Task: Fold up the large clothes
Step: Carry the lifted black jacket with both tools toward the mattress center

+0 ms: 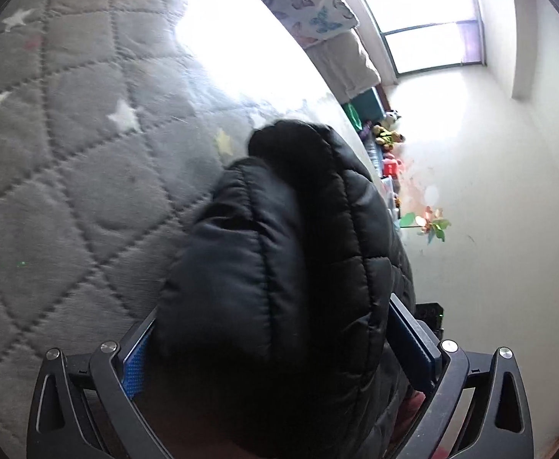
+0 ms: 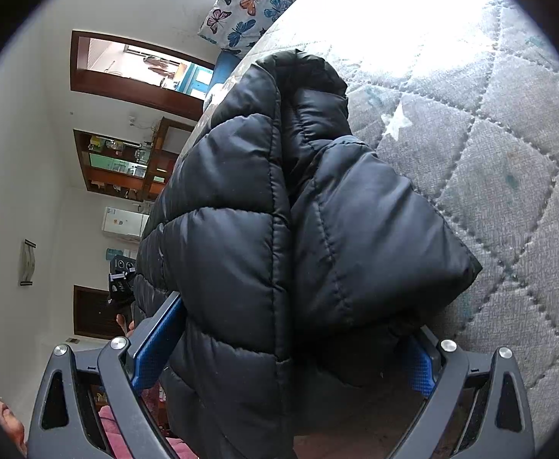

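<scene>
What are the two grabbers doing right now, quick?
Left gripper: closed on the black puffy jacket.
Right gripper: closed on the same jacket, which hangs over the grey quilt.

Black quilted puffer jacket [image 2: 279, 229]: smooth synthetic shell, slight sheen, stitched channels. Grey star-printed quilted bedcover [image 1: 69, 191]: matt, fuzzy cloth with raised stitching. Blue finger pads [image 2: 153, 348]: finely dotted, rubbery-looking; black frame matt plastic.
</scene>
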